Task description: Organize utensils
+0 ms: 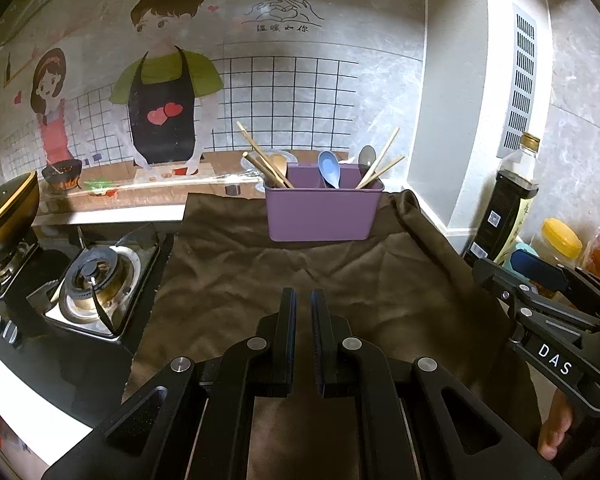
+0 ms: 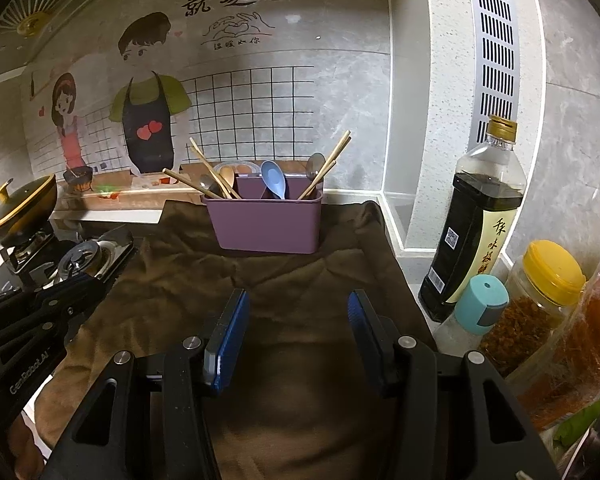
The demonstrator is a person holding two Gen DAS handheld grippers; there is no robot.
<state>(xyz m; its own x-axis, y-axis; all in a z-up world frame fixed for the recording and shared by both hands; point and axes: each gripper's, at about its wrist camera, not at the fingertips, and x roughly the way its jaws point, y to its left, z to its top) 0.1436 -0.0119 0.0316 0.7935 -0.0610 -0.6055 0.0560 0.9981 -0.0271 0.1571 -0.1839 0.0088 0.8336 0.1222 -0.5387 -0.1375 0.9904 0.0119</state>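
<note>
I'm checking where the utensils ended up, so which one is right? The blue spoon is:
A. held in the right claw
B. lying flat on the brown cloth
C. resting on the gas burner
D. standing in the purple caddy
D: the blue spoon stands bowl-up in the purple caddy among the chopsticks, while the right claw is open and empty over the brown cloth.

I see the utensil holder point(image 2: 266, 222) standing on the cloth point(image 2: 300, 280) against the back wall, with chopsticks point(image 2: 324, 172) and spoons point(image 2: 274, 184) in its compartments. The gas stove point(image 1: 96, 288) lies left of the cloth. A sauce bottle point(image 2: 476, 216) and lidded jar point(image 2: 540, 300) stand to its right.
</note>
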